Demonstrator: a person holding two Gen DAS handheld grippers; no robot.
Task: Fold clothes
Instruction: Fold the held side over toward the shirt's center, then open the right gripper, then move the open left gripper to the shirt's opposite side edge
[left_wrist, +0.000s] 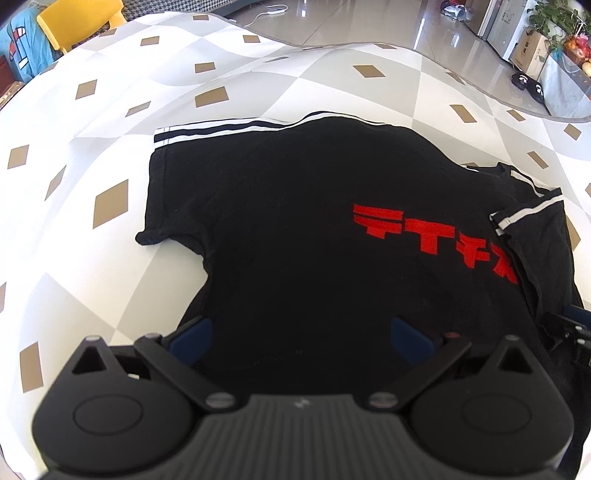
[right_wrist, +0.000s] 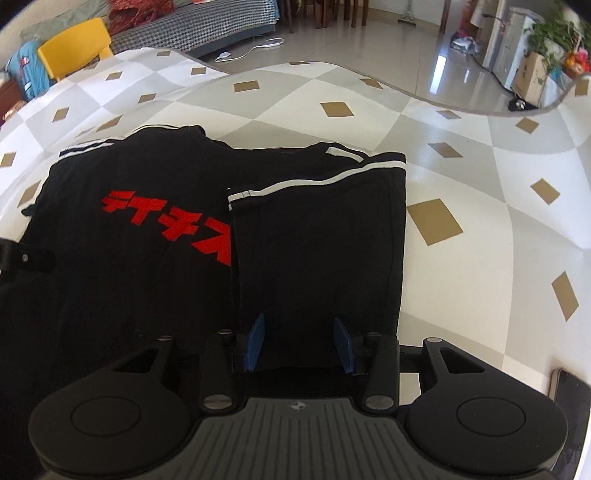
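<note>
Lying flat on the tabletop (left_wrist: 258, 85): a black shirt (left_wrist: 280, 229) with red lettering (left_wrist: 436, 240), collar end far from both cameras, hem end near them, long axis running away from the fingers. Right side of shirt already folded inward as a flap (right_wrist: 317, 236), its white-striped sleeve edge (right_wrist: 314, 184) resting across the chest beside the lettering. Left sleeve (left_wrist: 170, 206) not yet folded, spread outward onto the tabletop, well to the left of the left gripper (left_wrist: 301, 332).

Left gripper: blue fingers (left_wrist: 195, 336) spread wide over the hem, black cloth showing between them, no pinch visible. Right gripper (right_wrist: 301, 343): blue fingers (right_wrist: 255, 343) parted to a middling gap over the near end of the flap, cloth between them but pads not visibly pressing; looks like a release, not a hold.

Judged next: folding the left side inward to match. Left gripper nearer that side, though the loose sleeve sits up and outward from its fingers, so a reach to the left and away from the camera would be needed. Right gripper on the far side of the shirt from that sleeve.
</note>
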